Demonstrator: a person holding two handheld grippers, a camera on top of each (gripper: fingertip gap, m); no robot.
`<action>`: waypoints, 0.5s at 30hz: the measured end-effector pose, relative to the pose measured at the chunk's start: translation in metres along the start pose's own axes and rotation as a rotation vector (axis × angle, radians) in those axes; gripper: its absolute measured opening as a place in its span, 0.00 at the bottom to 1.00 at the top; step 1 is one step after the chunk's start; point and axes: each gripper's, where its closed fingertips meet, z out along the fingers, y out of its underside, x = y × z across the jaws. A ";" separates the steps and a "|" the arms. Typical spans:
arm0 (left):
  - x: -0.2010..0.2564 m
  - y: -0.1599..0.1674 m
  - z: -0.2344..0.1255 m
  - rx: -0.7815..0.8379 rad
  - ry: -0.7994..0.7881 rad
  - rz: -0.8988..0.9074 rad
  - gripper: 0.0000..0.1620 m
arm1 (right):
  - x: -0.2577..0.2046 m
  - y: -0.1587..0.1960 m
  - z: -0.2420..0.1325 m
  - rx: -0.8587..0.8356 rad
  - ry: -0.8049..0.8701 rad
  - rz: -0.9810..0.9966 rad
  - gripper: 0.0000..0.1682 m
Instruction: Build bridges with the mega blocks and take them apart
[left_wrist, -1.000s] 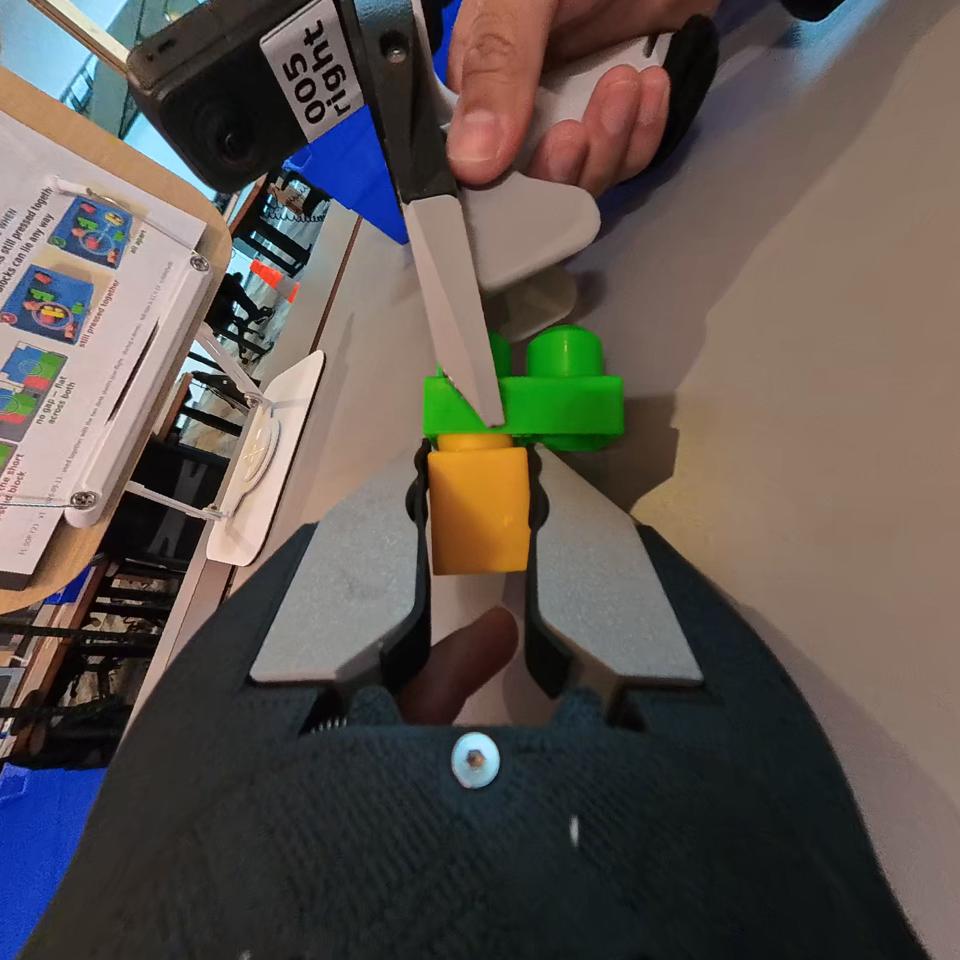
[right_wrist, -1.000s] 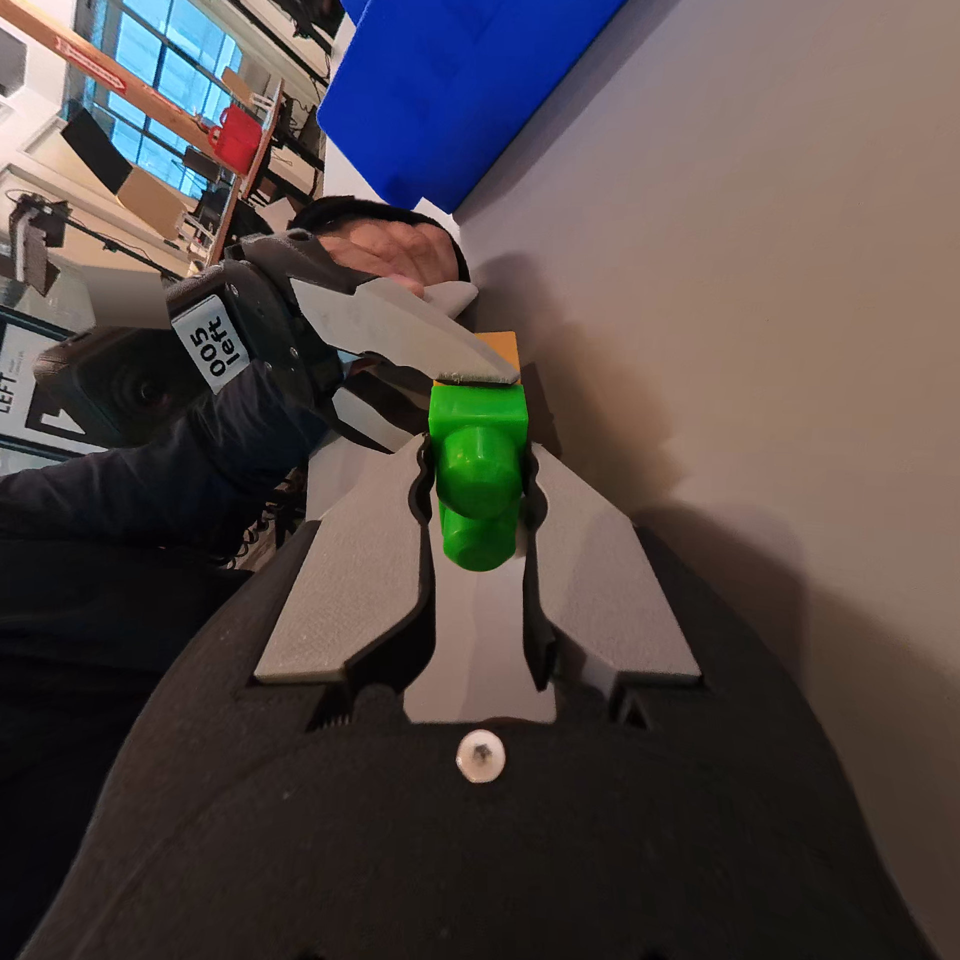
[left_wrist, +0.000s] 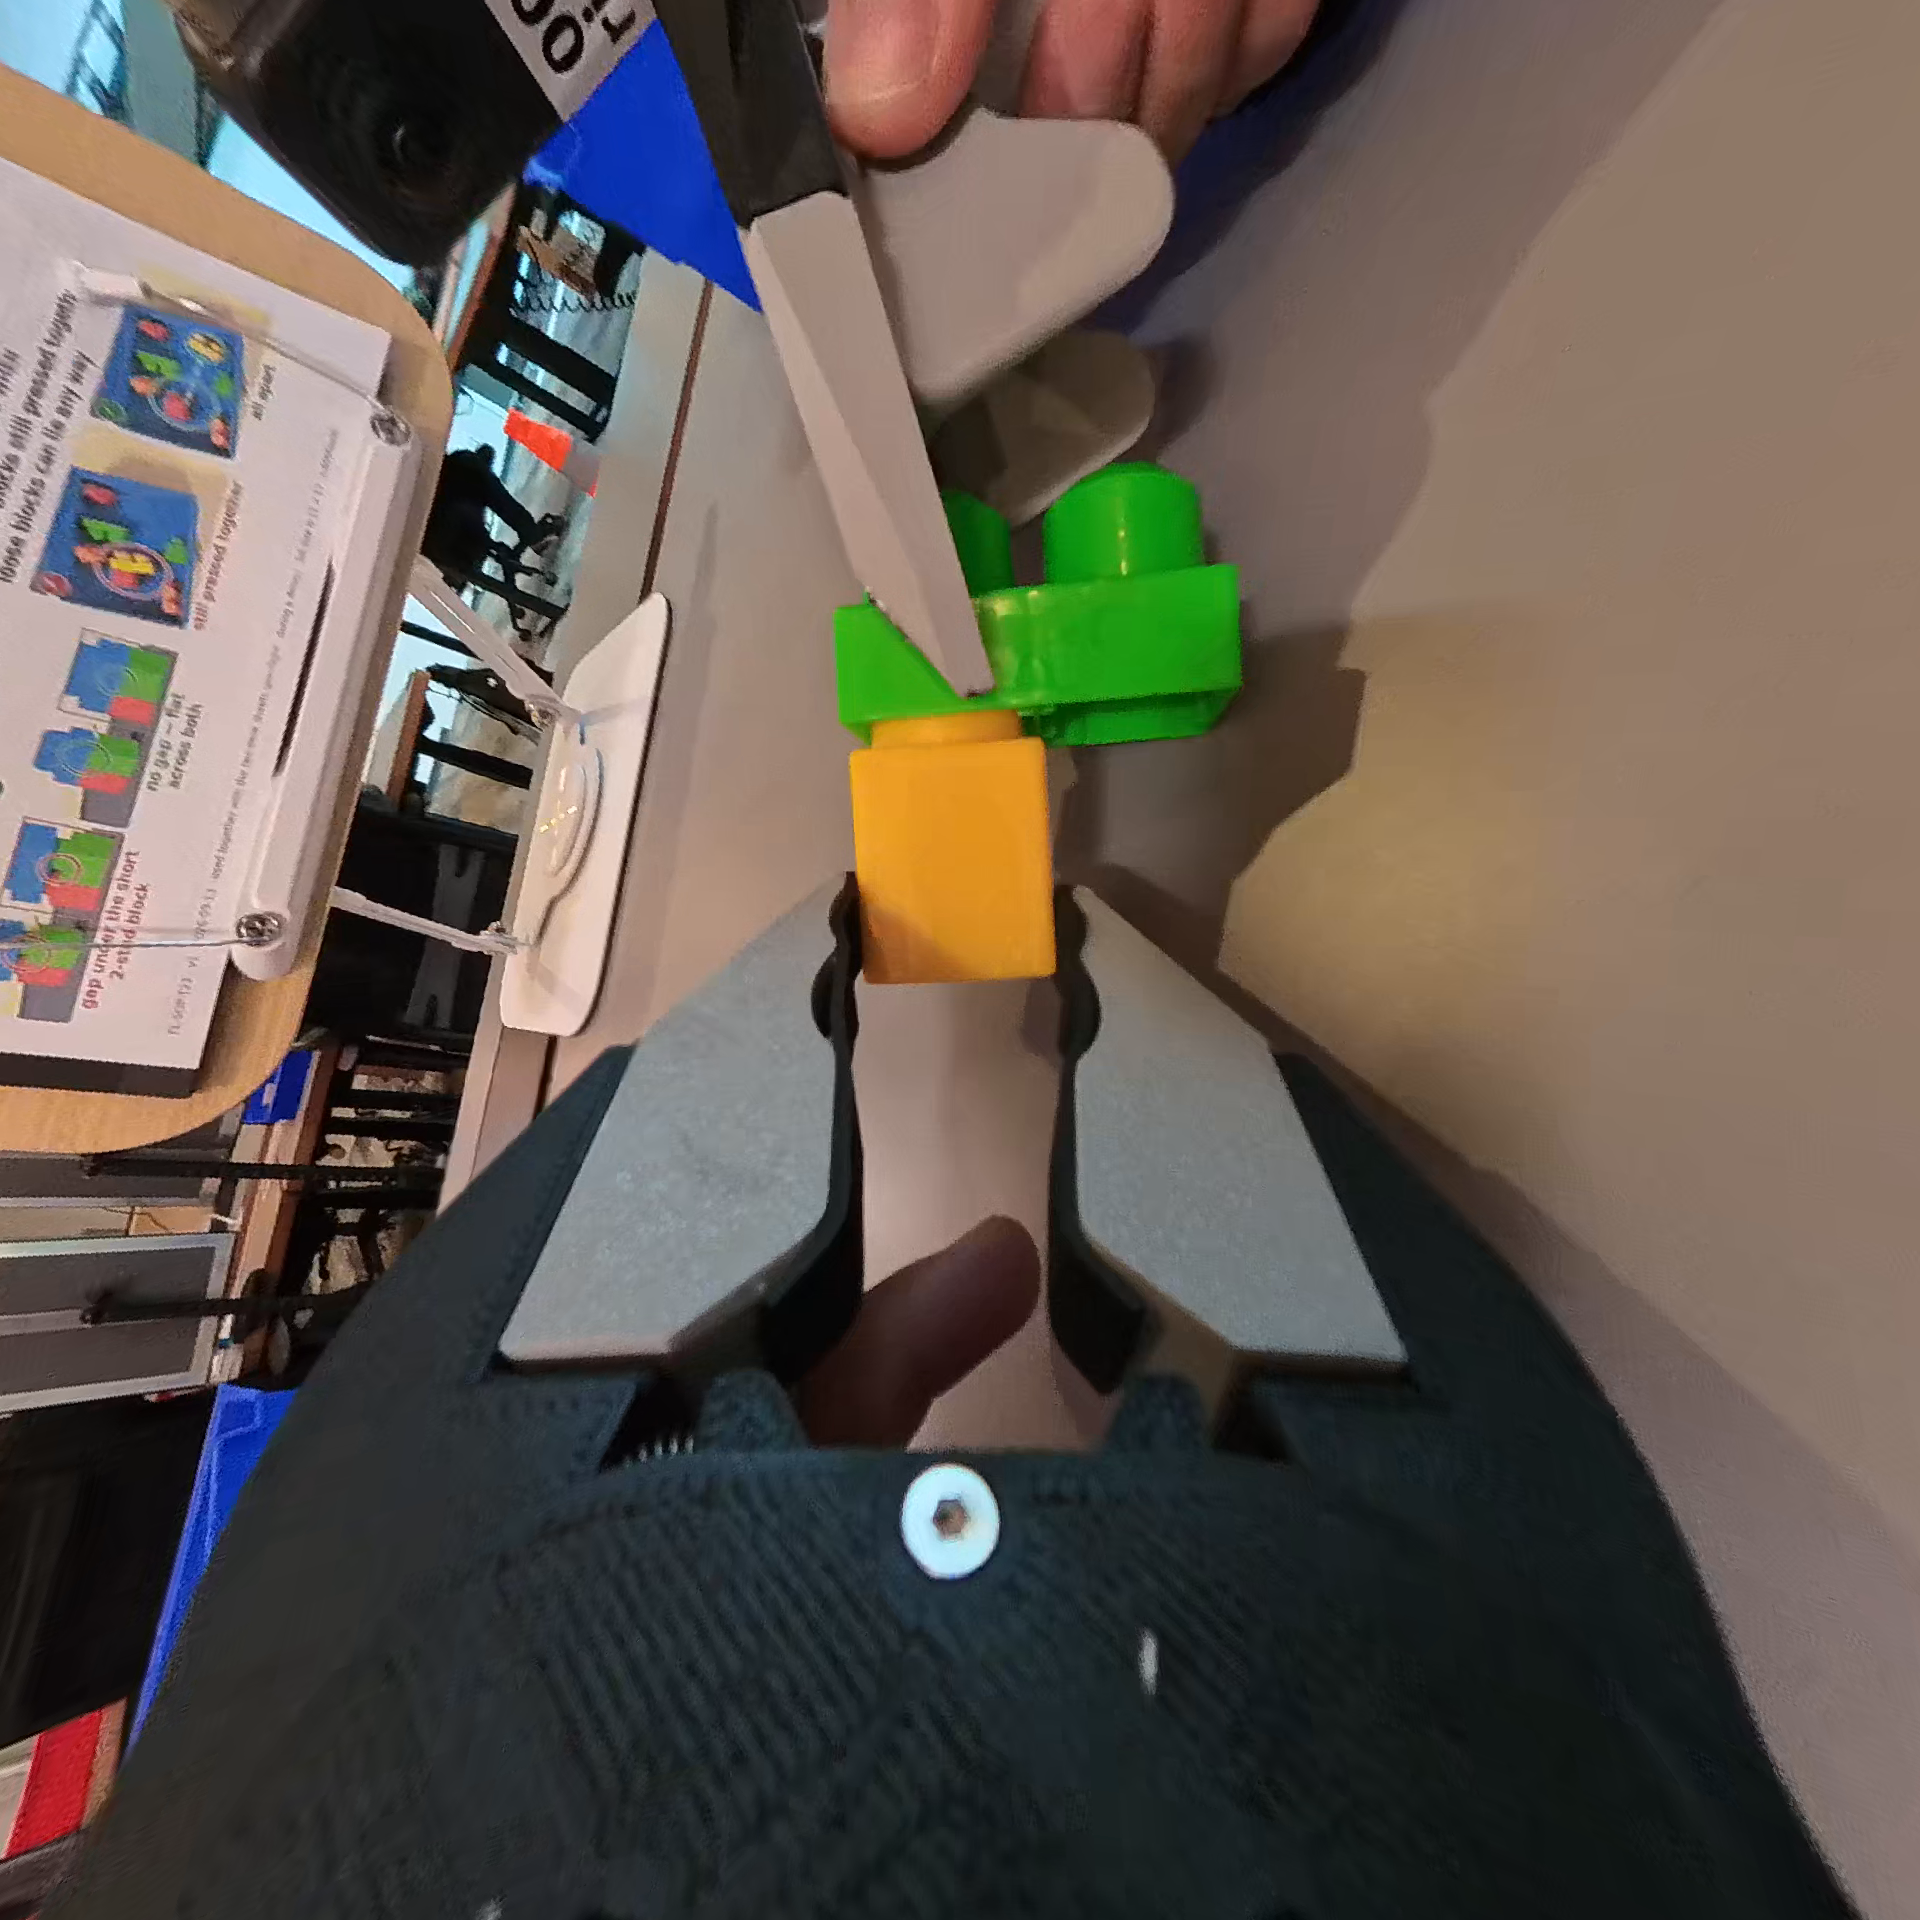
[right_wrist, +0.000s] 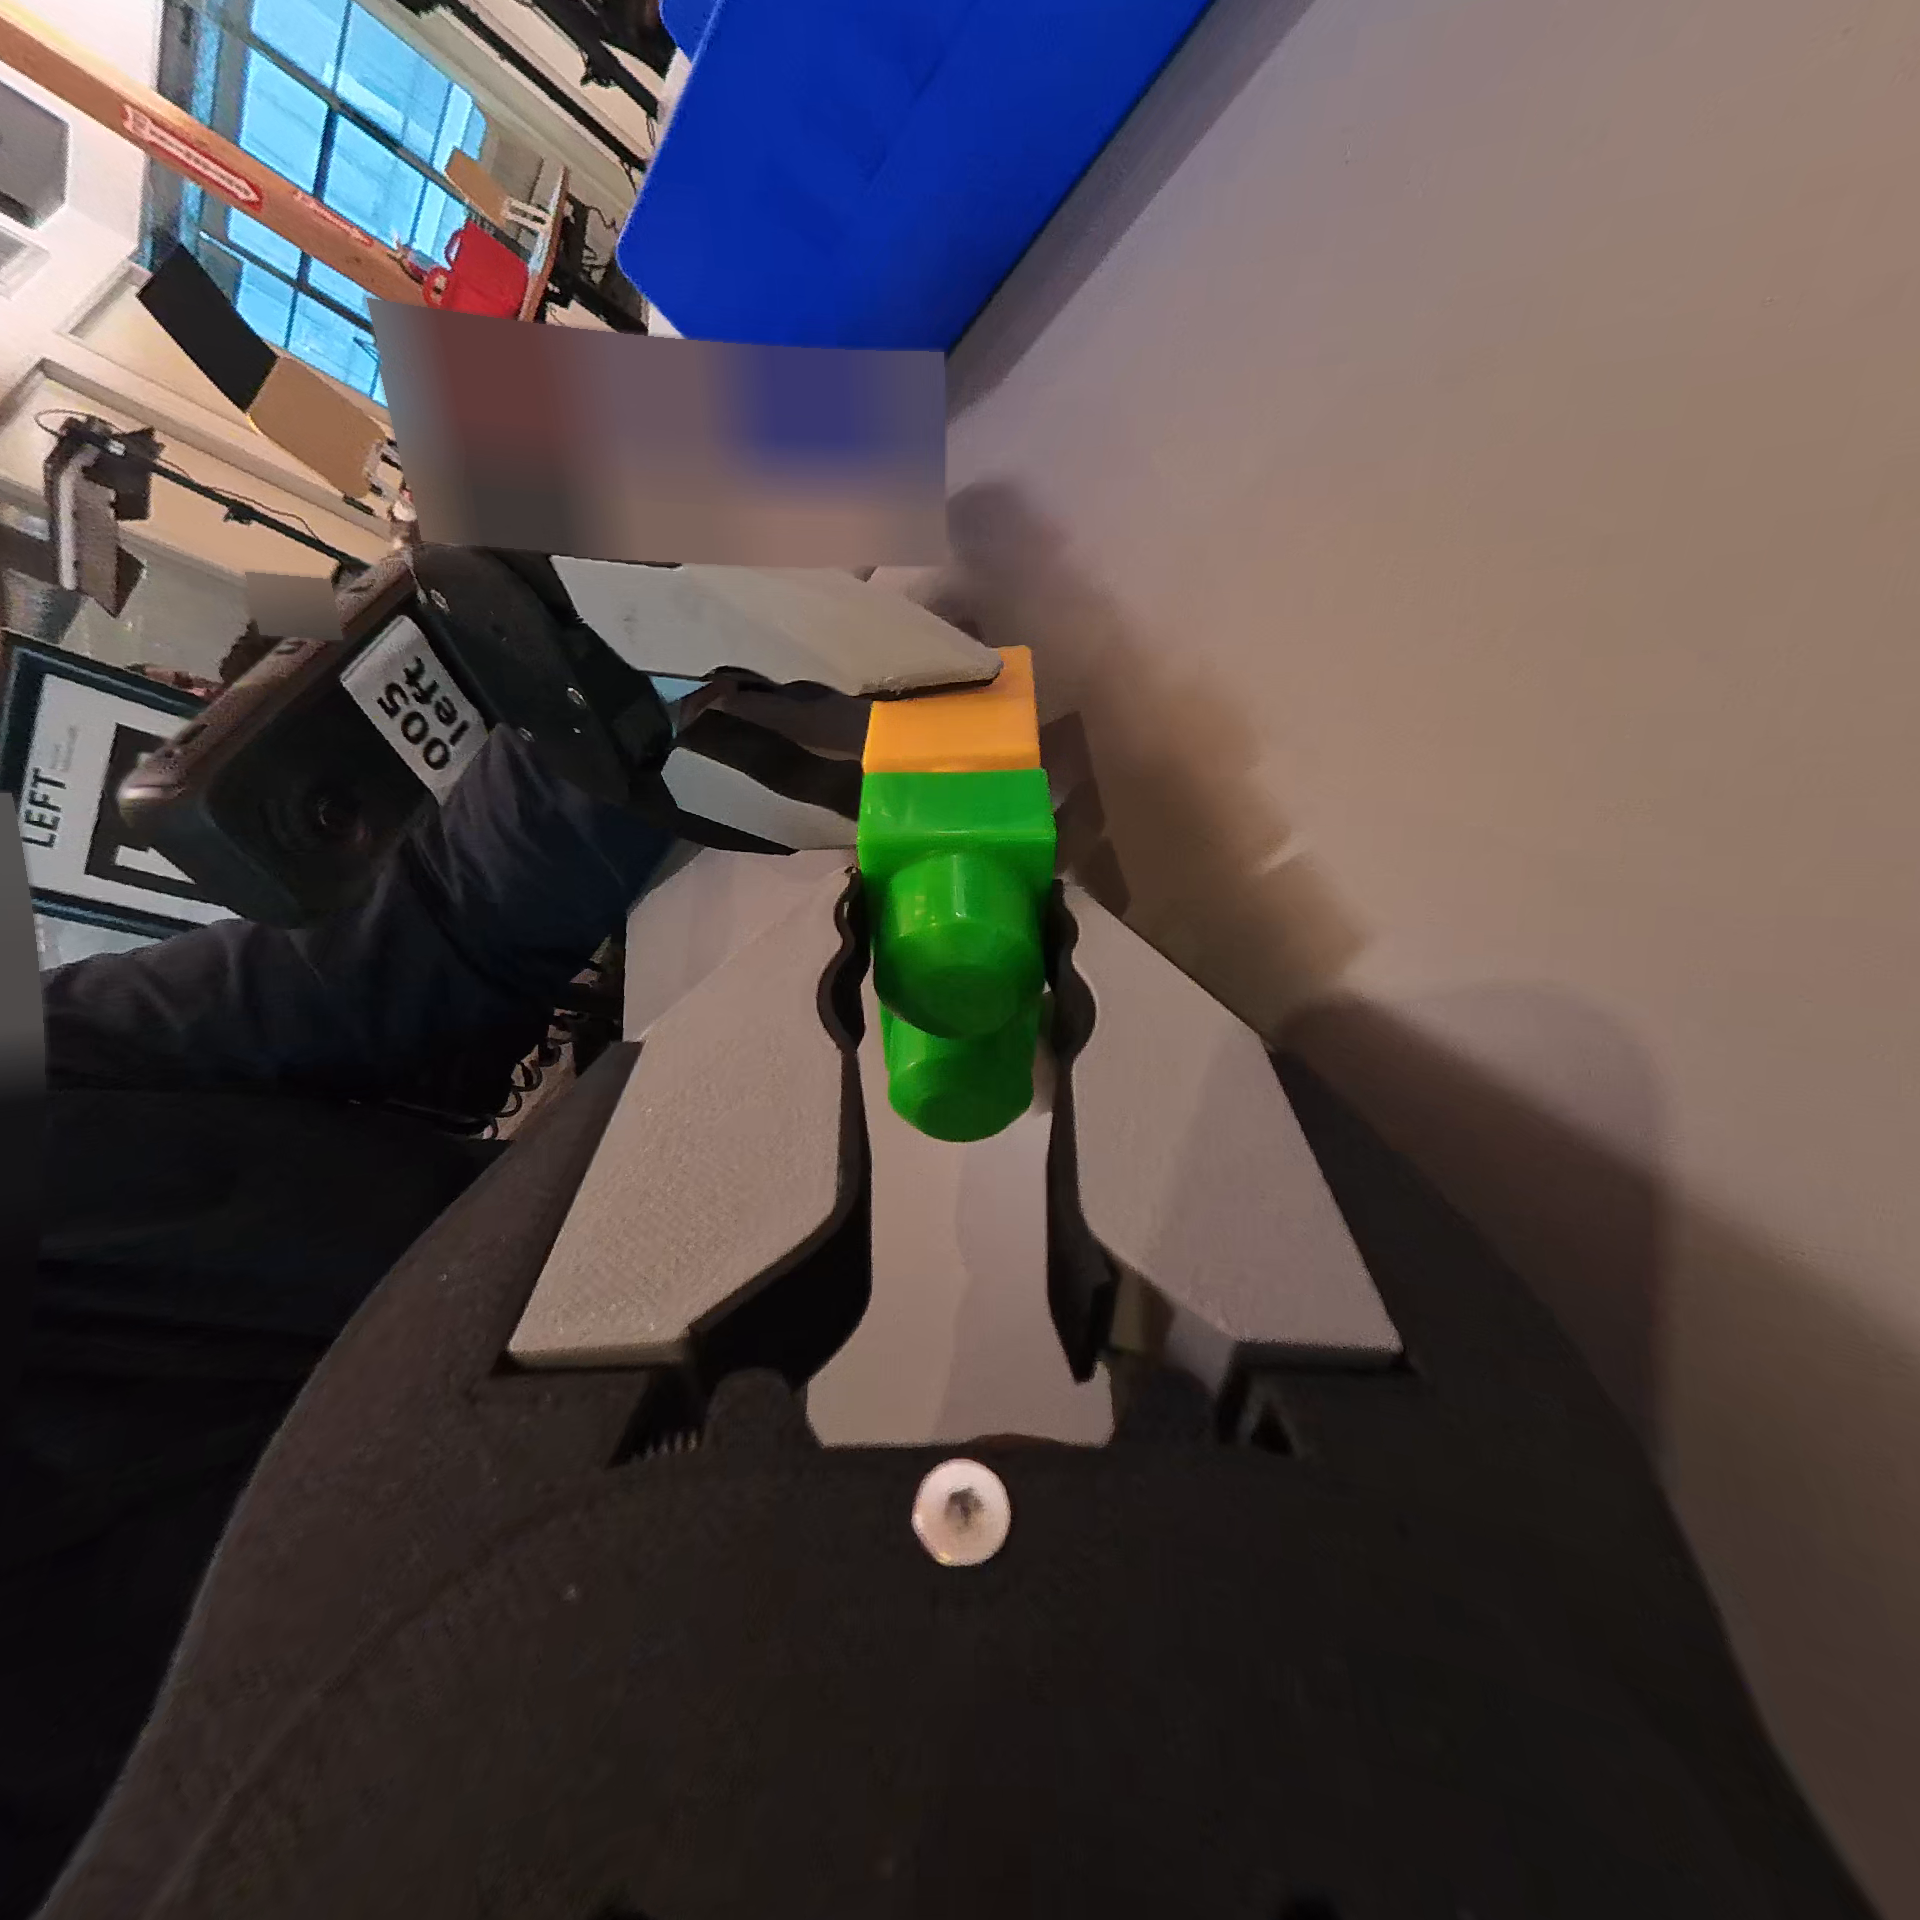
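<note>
Printed writing shows on the instruction sheet (left_wrist: 156, 582), both tongs' white stickers (right_wrist: 421, 698) and a framed sign (right_wrist: 62, 790).

left tongs (left_wrist: 954, 940) clamped, right tongs (right_wrist: 954, 935) clamped, tips meeting crosswise

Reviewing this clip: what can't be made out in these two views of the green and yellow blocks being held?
- Left wrist view: part of the green block and its second stud, hidden behind a finger of the right tongs.
- Right wrist view: most of the yellow block, hidden behind the green block and the left tongs.
- Right wrist view: a blur patch covers the area above the left tongs.
- Either view: whether the blocks are still fully pressed together.
</note>
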 end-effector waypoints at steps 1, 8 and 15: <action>0.000 -0.003 -0.001 0.012 -0.004 -0.001 0.21 | 0.000 0.000 -0.001 0.000 0.005 -0.003 0.18; -0.001 -0.014 -0.002 0.085 -0.002 -0.038 0.21 | -0.005 0.002 -0.003 -0.008 -0.041 -0.011 0.18; -0.017 -0.022 -0.008 0.135 -0.052 -0.125 0.21 | -0.013 -0.012 -0.004 0.077 -0.104 -0.002 0.19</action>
